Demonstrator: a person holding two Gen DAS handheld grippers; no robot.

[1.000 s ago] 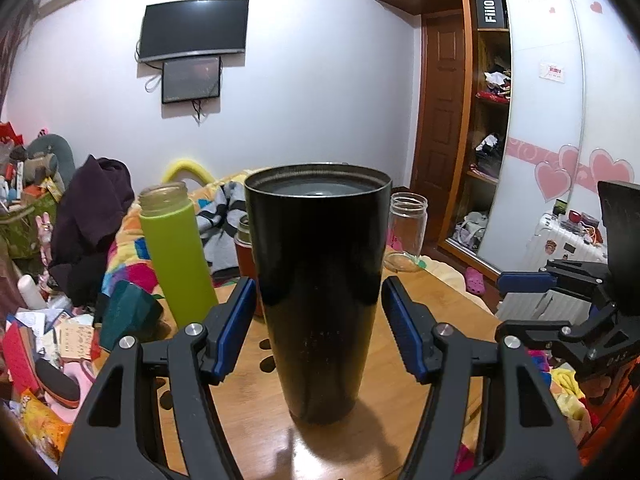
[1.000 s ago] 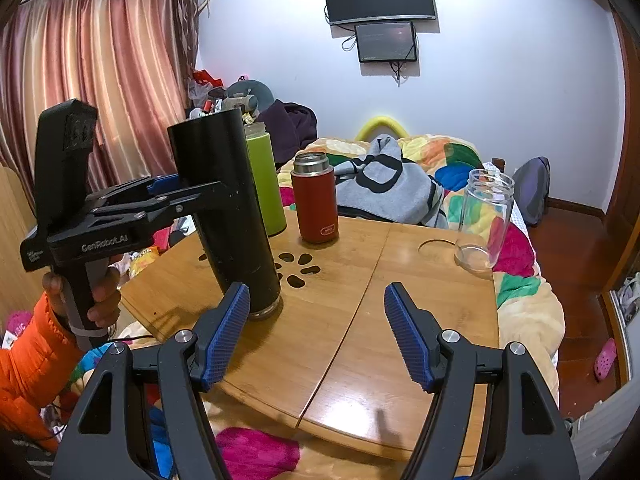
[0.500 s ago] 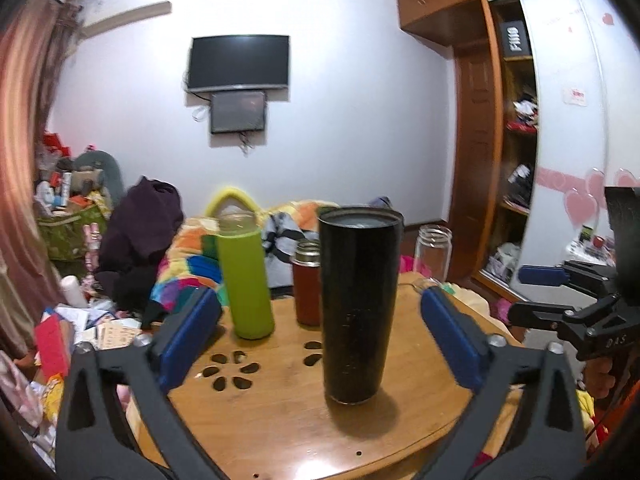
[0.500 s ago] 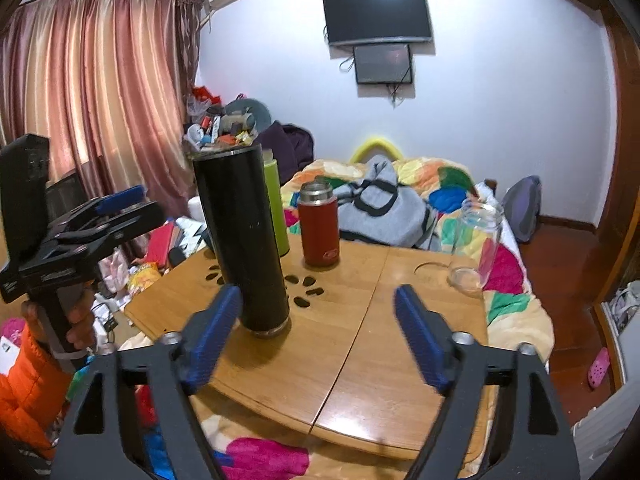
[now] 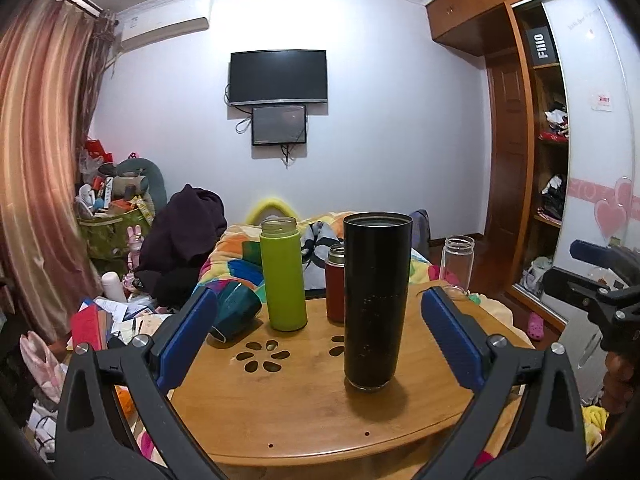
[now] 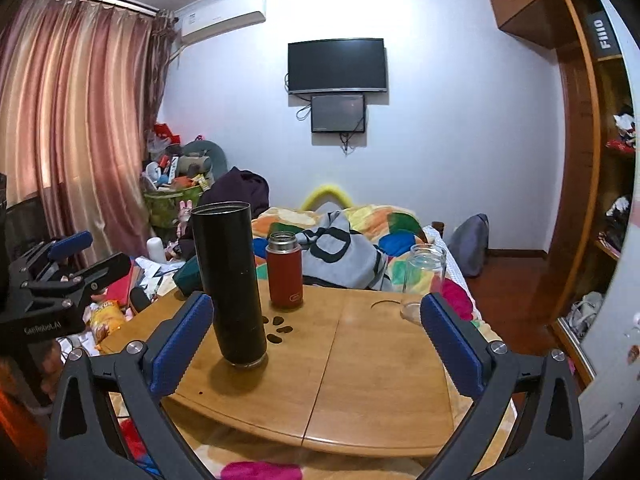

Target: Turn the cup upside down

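A tall black cup stands on end on the round wooden table, free of both grippers. It also shows in the right wrist view. My left gripper is open and empty, held back from the cup at the table's near edge. It also shows at the left of the right wrist view. My right gripper is open and empty, to the right of the cup. It also shows at the right edge of the left wrist view.
A green bottle, a red flask and a clear glass jar stand on the far part of the table. A dark teal object lies at its left edge. A bed with a colourful blanket is behind.
My left gripper has opened and pulled back from the black cup, which stays standing on the table. My right gripper has also drawn back.
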